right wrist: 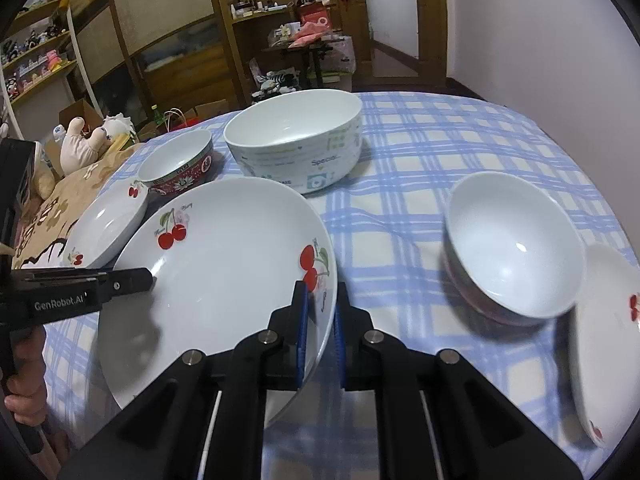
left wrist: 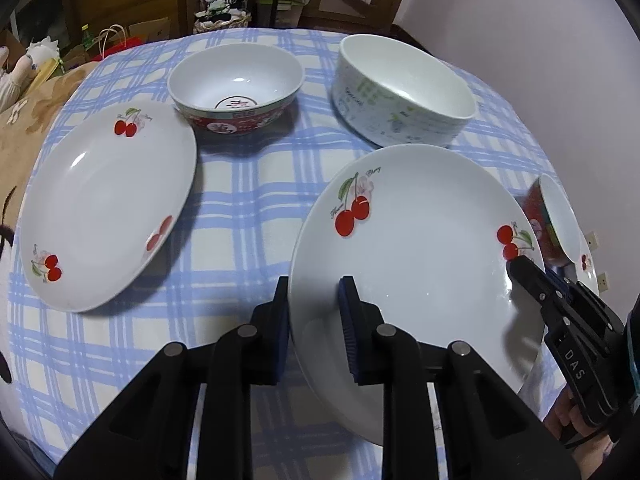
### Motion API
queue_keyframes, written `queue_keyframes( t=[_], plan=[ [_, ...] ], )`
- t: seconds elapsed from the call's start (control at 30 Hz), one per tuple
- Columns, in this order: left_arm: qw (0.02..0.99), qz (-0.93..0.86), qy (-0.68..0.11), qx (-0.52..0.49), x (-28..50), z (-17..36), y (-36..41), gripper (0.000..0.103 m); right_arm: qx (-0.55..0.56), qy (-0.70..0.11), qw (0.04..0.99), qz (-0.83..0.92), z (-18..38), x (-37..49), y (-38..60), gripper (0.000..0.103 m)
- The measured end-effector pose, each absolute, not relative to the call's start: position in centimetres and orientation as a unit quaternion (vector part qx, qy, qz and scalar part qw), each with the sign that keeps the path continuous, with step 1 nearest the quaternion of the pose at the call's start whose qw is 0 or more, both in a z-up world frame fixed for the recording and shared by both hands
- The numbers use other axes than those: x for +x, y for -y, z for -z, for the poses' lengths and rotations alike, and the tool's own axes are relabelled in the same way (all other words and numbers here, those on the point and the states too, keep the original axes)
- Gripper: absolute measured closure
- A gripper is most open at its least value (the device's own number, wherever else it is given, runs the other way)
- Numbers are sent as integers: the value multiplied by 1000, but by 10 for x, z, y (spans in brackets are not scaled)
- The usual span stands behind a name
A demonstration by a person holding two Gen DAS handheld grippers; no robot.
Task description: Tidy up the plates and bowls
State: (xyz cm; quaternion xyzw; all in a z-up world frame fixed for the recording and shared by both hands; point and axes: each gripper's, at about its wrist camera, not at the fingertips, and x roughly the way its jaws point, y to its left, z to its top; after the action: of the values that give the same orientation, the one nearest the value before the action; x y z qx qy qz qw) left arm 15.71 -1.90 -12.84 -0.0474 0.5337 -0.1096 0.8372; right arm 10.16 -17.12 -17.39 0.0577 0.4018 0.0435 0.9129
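A white cherry-print plate [left wrist: 420,248] is held off the blue checked cloth by both grippers. My left gripper [left wrist: 316,300] is shut on its left rim. My right gripper [right wrist: 320,304] is shut on its right rim [right wrist: 326,280]; it shows in the left wrist view [left wrist: 520,268] at the plate's far edge. The left gripper shows in the right wrist view [right wrist: 148,276]. A second cherry plate [left wrist: 108,208] lies to the left. A red-patterned bowl [left wrist: 236,88] and a large white printed bowl [left wrist: 404,96] stand behind.
Another red-sided bowl [right wrist: 516,248] sits to the right, tilted, with a third cherry plate [right wrist: 608,344] at the right edge. The table [right wrist: 460,136] has a blue checked cloth. Plush toys [right wrist: 84,144] and shelves stand beyond the left edge.
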Motion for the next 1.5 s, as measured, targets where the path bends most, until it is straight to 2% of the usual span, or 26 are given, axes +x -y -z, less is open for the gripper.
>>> queue_keyframes(
  t=[0.53,1.5],
  plan=[
    [823,121,-555,4,112,130,39,80,62,-427,902,-22,177,57,181,90],
    [819,126,-559,11,126,146,53,81,47,-443,895,14,193,71,188,90]
  ],
)
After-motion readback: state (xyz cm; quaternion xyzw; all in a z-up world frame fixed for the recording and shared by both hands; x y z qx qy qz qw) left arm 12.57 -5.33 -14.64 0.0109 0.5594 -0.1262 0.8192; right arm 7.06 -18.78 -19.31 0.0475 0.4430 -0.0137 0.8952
